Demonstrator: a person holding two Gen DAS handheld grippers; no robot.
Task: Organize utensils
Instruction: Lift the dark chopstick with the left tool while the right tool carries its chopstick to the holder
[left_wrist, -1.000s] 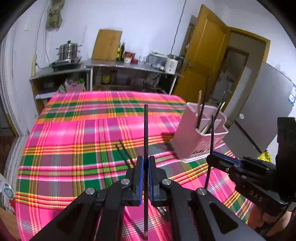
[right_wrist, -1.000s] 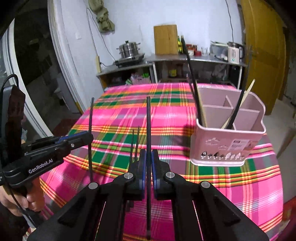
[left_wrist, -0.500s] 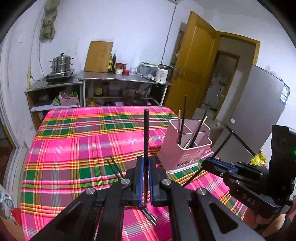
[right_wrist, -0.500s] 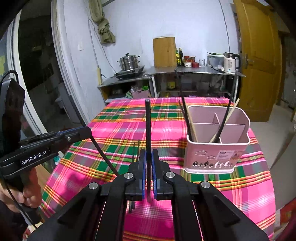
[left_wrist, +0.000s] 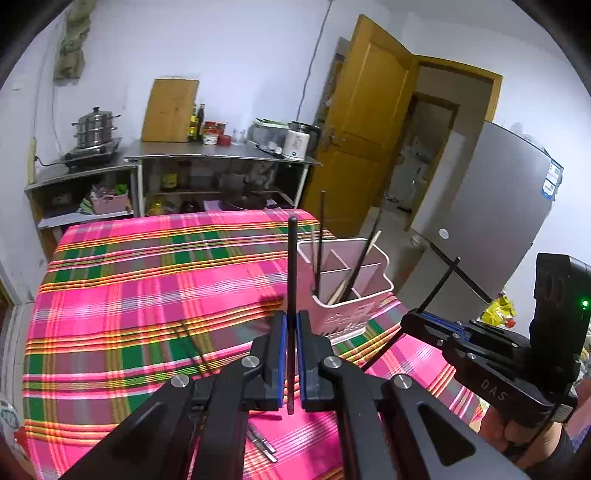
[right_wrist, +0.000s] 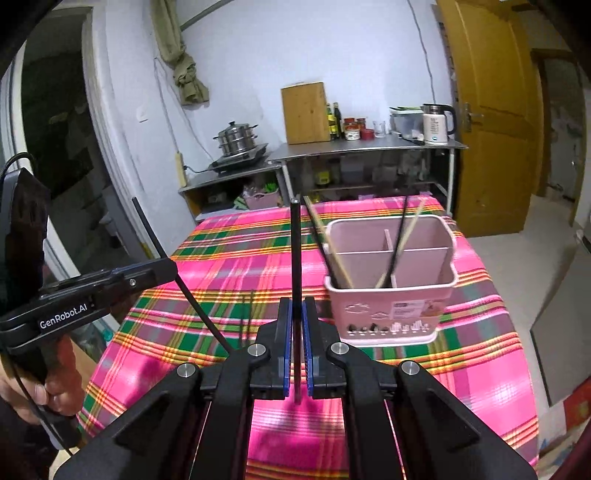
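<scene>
My left gripper (left_wrist: 291, 321) is shut on a black chopstick (left_wrist: 292, 266) that stands upright between its blue pads, above the table. My right gripper (right_wrist: 296, 306) is likewise shut on a second black chopstick (right_wrist: 295, 251). A pink divided utensil holder (left_wrist: 354, 310) (right_wrist: 391, 295) stands on the cloth ahead, with several black and wooden chopsticks in it. Each view shows the other gripper from the side: the right gripper (left_wrist: 417, 317), and the left gripper (right_wrist: 166, 269) with its chopstick slanting. A loose pair of dark chopsticks (left_wrist: 192, 343) (right_wrist: 245, 314) lies on the cloth.
The table wears a pink and green plaid cloth (left_wrist: 129, 280). More chopstick ends (left_wrist: 262, 443) lie below my left gripper. Behind the table stand steel shelves with a steamer pot (left_wrist: 94, 127) and a kettle (right_wrist: 437, 123). A grey fridge (left_wrist: 498, 206) and an open wooden door (left_wrist: 365, 129) are to the right.
Both grippers have risen and drawn back from the table, each still holding its chopstick. The holder now looks smaller and lower, and each side-on chopstick has tilted from upright to slanting.
</scene>
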